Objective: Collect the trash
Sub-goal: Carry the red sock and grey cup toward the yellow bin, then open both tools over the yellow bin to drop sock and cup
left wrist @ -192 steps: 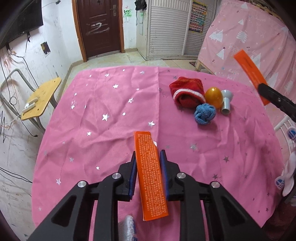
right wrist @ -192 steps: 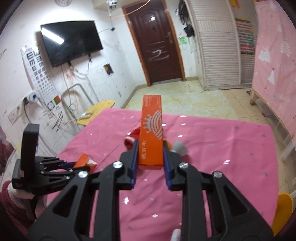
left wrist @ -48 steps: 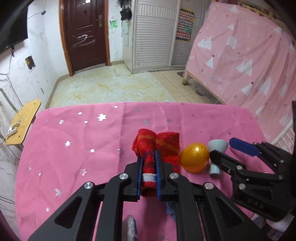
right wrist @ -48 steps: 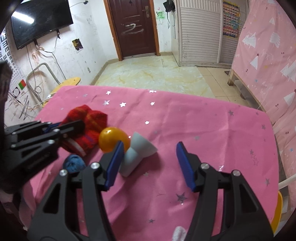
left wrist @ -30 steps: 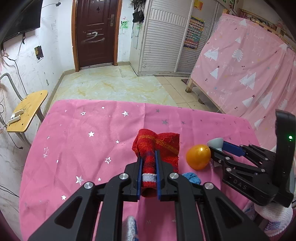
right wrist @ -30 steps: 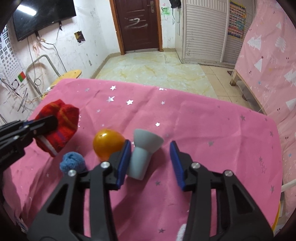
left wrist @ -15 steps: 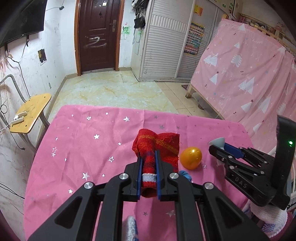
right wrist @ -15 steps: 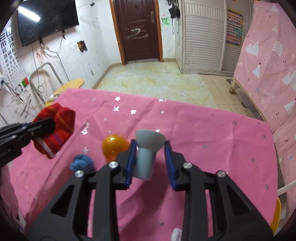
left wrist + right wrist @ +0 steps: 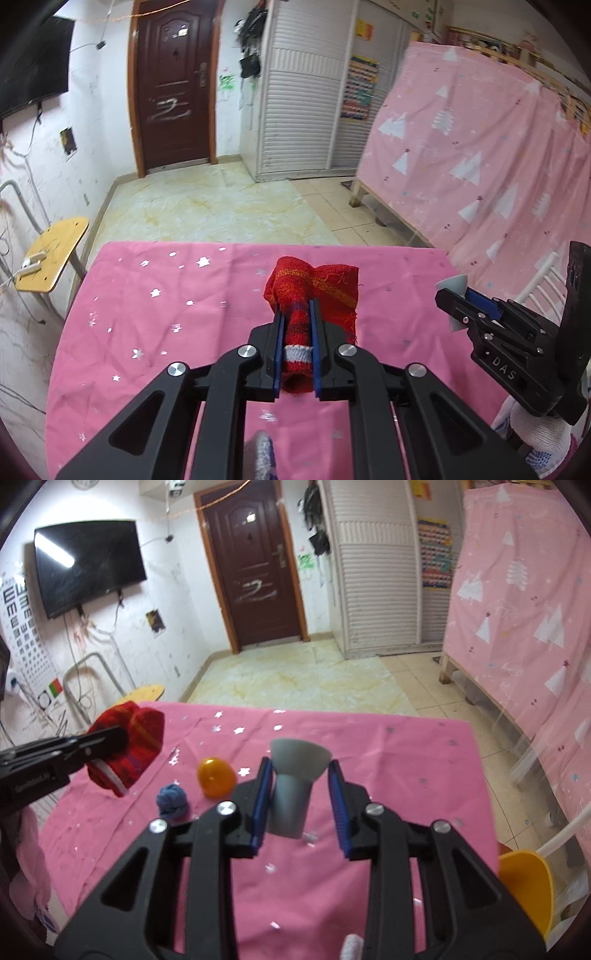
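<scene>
A: Where do things stand with the rubbish?

B: Both tools are loaded; the left tool (image 9: pixel 295 347) has its blue pads pressed together on a red knitted woollen sock with a white band (image 9: pixel 314 291), which shows at the centre of the left wrist view, its loose end flopping forward beyond the tips; the right tool (image 9: pixel 300 805) pinches a grey plastic funnel-shaped cup (image 9: pixel 291 775) by its narrow stem, wide mouth pointing away, at the middle of the right wrist view.

A: And what is left behind?

B: A shiny orange plastic egg-shaped ball (image 9: pixel 215 777) and a small blue ball of yarn (image 9: pixel 172 800) lie close together on the pink star-printed cloth over the surface (image 9: pixel 388 775), left of centre in the right wrist view; I see no bin in either picture.

A: How should the carry be done well?

B: I would judge the sock safe; it is soft and deeply seated between the pads; the cup is the risk, since a smooth tapered stem may slip forward out of the grip; so keep that pinch firm and do not tip the nose further down; carry both clear of the cloth so the dangling sock end does not drag the egg or yarn.

A: The pose of the hands?

B: Both tools slant downward toward the surface from its near edge; the right tool appears at the right edge of the left wrist view, held by a white knitted glove (image 9: pixel 539 432) at lower right; the left tool enters the right wrist view from the left edge; the two are well apart.
</scene>
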{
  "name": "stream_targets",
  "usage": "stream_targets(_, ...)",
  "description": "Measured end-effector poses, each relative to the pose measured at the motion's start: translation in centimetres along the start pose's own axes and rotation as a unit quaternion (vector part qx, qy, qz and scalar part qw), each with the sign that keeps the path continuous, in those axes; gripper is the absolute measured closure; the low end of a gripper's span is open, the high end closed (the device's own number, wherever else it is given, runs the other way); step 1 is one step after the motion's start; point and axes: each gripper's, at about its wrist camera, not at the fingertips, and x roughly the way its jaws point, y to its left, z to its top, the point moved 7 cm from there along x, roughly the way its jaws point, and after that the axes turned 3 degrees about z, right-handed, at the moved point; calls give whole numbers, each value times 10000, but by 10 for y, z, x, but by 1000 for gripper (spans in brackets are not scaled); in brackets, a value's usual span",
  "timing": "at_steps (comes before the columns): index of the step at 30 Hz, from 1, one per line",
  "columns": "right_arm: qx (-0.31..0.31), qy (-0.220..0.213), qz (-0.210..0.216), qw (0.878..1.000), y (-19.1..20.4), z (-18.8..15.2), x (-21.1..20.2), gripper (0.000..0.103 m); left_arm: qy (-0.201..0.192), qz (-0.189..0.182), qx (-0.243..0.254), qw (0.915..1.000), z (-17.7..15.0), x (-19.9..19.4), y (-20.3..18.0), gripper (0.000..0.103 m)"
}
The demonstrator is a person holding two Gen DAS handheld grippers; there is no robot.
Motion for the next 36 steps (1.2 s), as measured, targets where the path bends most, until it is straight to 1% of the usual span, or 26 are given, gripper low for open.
stream_targets(6, 356, -234, -245, 9988, -47, -13, -34, 74, -86, -129, 328, 9993, -1, -12, -49, 99)
stream_targets(13, 717, -327, -557, 9953, -99, -37, -62, 74, -94, -369, 684, 9969, -6, -17, -112, 99)
stream_targets(20, 1059, -391, -962, 9889, -151, -60, -86, 74, -4, -666, 1050, 9922, -15, -17, -178, 99)
stream_targets(24, 1238, -287, -1186, 9848, -184, -80, -93, 74, 6, -860, 1353, 9871, -24, -19, -225, 99)
stream_targets(27, 1324, -37, -1257, 9832, -201, -97, -90, 73, 83, -1036, 1576, 9820, -35, -18, -259, 99)
stream_targets(28, 1381, -22, -1304, 9818, -207, -102, -92, 73, 122, -1091, 1631, 9805, -38, -17, -268, 99)
stream_targets(30, 1517, -63, -1380, 9787, -222, -109, -98, 62, 181, -1208, 1770, 9766, -46, -15, -289, 99)
stream_targets(36, 1944, -414, -1469, 9690, -255, -115, -123, 61, 393, -1619, 2098, 9635, -71, -1, -341, 99)
